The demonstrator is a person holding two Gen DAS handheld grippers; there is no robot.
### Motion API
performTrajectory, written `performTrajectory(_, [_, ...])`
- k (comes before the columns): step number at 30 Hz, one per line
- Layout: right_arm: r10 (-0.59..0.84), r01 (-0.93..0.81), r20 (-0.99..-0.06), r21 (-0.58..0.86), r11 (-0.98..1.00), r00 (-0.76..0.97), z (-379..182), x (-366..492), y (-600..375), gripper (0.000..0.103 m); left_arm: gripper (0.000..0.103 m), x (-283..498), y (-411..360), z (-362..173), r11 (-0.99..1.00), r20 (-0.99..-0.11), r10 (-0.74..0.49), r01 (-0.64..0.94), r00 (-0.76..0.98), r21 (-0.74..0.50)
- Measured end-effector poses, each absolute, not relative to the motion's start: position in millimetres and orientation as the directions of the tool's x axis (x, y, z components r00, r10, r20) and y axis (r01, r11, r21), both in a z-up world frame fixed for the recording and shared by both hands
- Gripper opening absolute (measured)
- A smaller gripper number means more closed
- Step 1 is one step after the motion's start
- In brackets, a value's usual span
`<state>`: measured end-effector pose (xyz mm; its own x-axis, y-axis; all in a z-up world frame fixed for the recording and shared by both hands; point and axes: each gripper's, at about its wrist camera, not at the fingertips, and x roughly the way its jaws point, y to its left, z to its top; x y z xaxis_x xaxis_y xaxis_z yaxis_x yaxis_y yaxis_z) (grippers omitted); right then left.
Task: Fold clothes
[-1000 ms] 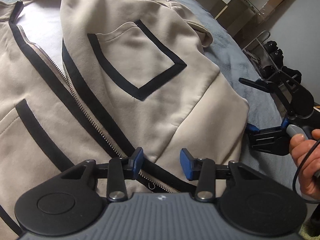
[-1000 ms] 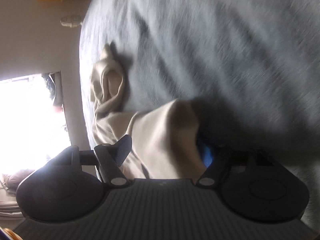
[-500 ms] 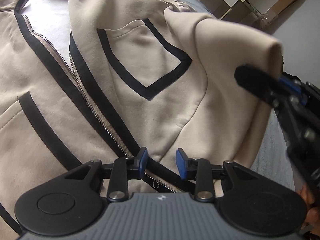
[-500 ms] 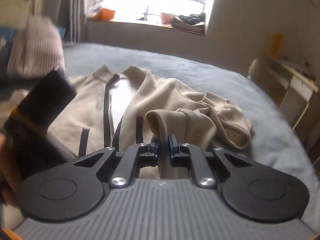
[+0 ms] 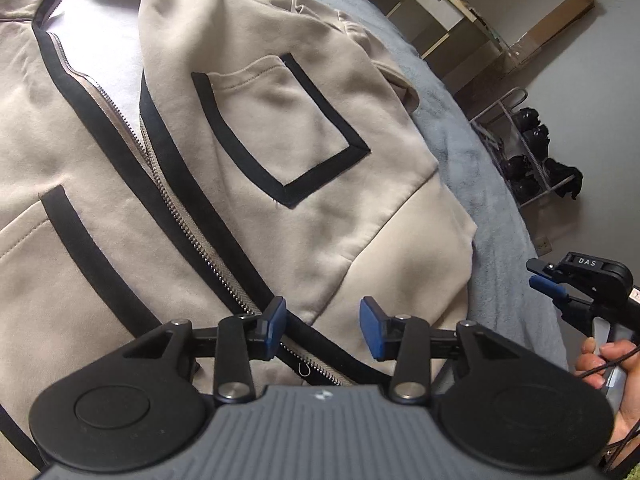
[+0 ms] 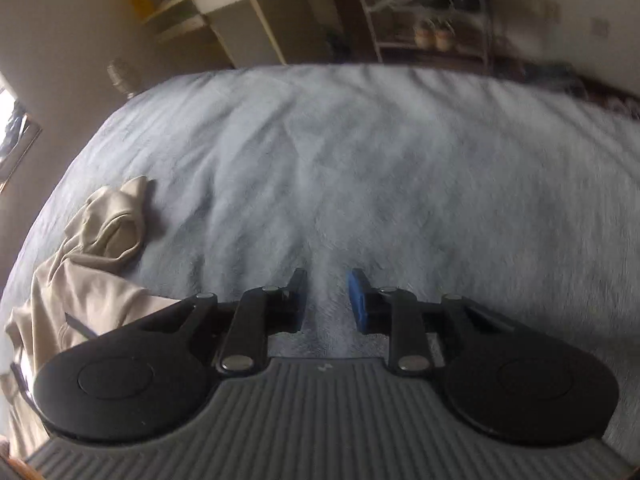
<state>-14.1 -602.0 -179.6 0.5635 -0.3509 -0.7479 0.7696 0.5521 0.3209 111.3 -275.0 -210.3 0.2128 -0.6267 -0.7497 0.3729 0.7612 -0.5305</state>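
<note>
right gripper [image 5: 546, 280] marked "DAS", jaws just reopened, empty | left gripper [image 5: 322, 326] widening, apart over jacket [image 5: 260, 152] zip | shelf items blurred | jacket cut off at left

Jacket [image 5: 328, 184]: left side and hem cut off by the frame edge.
Hand [image 5: 608, 364]: only fingers show — rest out of frame.
Shelf rack [image 6: 424, 12]: blurred — contents unreadable.

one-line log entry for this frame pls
left gripper: open over jacket zipper hem | right gripper: just reopened, empty, over grey blanket | fold: not done
</note>
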Motion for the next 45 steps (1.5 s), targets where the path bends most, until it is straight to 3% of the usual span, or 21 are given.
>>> performTrajectory(5, [-0.150, 0.484, -0.664, 0.352, 0.801, 0.732, -147.2, 37.5, -546.3, 0.024, 0.042, 129.4, -239.6, -191.7, 0.740, -0.660, -0.673, 0.294, 0.334, -0.606])
performTrajectory(10, [0.079, 0.101, -0.579, 0.273, 0.957, 0.812, -123.0, 130.6, -456.5, 0.024, 0.042, 179.0, -185.9, -177.2, 0.767, -0.620, -0.603, 0.151, 0.503, -0.623])
performTrajectory(13, [0.185, -0.107, -0.587, 0.165, 0.981, 0.788, -116.3, 186.9, -395.2, 0.024, 0.042, 219.5, -162.1, -170.3, 0.770, -0.594, -0.551, 0.083, 0.585, -0.633])
performTrajectory(17, [0.225, -0.277, -0.664, 0.028, 0.961, 0.713, -124.7, 236.1, -325.2, 0.024, 0.048, 277.5, -147.2, -167.3, 0.787, -0.575, -0.497, 0.059, 0.650, -0.614])
performTrajectory(21, [0.221, -0.250, -0.700, 0.063, 0.966, 0.679, -131.9, 249.1, -308.0, 0.024, 0.048, 334.2, -168.1, -173.5, 0.848, -0.612, -0.473, 0.138, 0.634, -0.512])
performTrajectory(27, [0.234, -0.135, -0.761, 0.192, 0.972, 0.605, -149.6, 246.3, -320.3, 0.024, 0.048, 389.6, -194.6, -199.6, 0.860, -0.644, -0.480, 0.176, 0.595, -0.479])
performTrajectory(31, [0.148, -0.174, -0.792, 0.053, 0.983, 0.592, -162.4, 257.1, -301.3, 0.025, 0.048, 409.7, -197.3, -201.9, 0.853, -0.639, -0.494, 0.188, 0.589, -0.486])
performTrajectory(36, [0.006, -0.187, -0.737, -0.163, 0.969, 0.676, -168.1, 290.9, -286.3, 0.025, 0.048, 419.4, -194.7, -192.0, 0.822, -0.610, -0.545, 0.224, 0.575, -0.524])
performTrajectory(40, [-0.022, -0.205, -0.733, -0.219, 0.954, 0.680, -178.8, 323.4, -289.2, 0.023, 0.048, 425.5, -195.1, -193.2, 0.811, -0.611, -0.563, 0.229, 0.556, -0.539])
performTrajectory(42, [0.023, -0.172, -0.725, -0.133, 0.976, 0.688, -171.6, 331.7, -306.6, 0.002, 0.048, 426.7, -193.0, -193.5, 0.799, -0.604, -0.578, 0.228, 0.550, -0.557])
performTrajectory(45, [0.124, -0.072, -0.713, 0.103, 0.992, 0.691, -163.5, 339.9, -347.8, 0.002, 0.050, 426.0, -189.0, -196.3, 0.781, -0.593, -0.598, 0.226, 0.540, -0.582])
